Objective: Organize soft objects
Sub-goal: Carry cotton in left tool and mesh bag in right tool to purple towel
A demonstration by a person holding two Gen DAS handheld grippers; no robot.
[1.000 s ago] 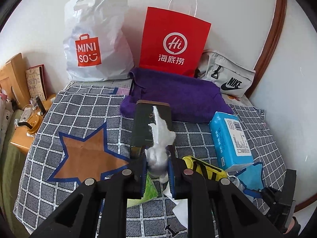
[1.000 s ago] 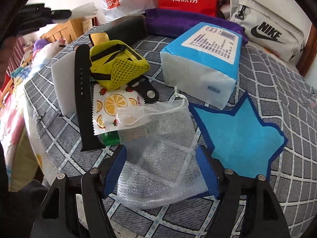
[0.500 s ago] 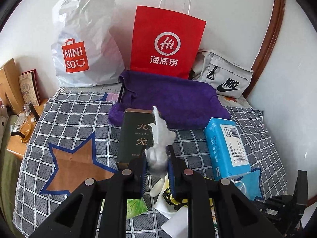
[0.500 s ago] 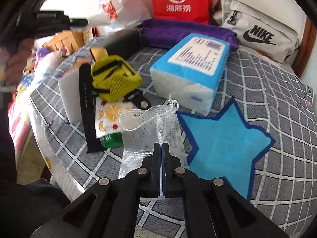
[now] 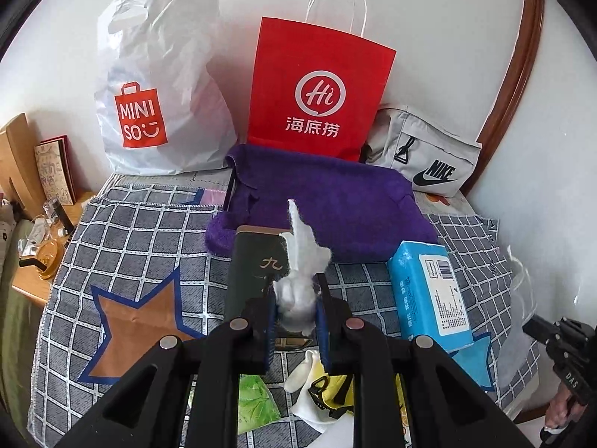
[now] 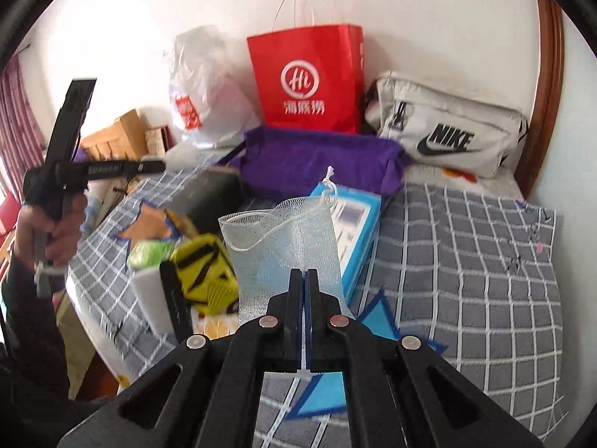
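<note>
My left gripper [image 5: 296, 311] is shut on a white cotton wad [image 5: 300, 280] and holds it above the checked cloth [image 5: 141, 231], over a dark box [image 5: 255, 268]. My right gripper [image 6: 306, 283] is shut on a white mesh drawstring bag [image 6: 287, 250] and holds it lifted, mouth up, above the blue star patch [image 6: 317, 399]. The mesh bag also shows faintly in the left wrist view [image 5: 522, 298]. The left gripper shows in the right wrist view at the left [image 6: 149, 166].
A purple towel [image 5: 328, 201], red paper bag [image 5: 317, 89], white Miniso bag [image 5: 156, 86] and Nike pouch [image 5: 425, 156] stand at the back. A blue tissue pack [image 5: 429, 291], yellow mesh pouch [image 6: 205, 272], green packet [image 5: 253, 407], white foam block [image 6: 149, 298] and orange star patch [image 5: 134, 321] lie on the cloth.
My right gripper closed on the mesh bag and lifted it off the cloth. My left gripper rose and drew back a little, with the cotton wad in it.
</note>
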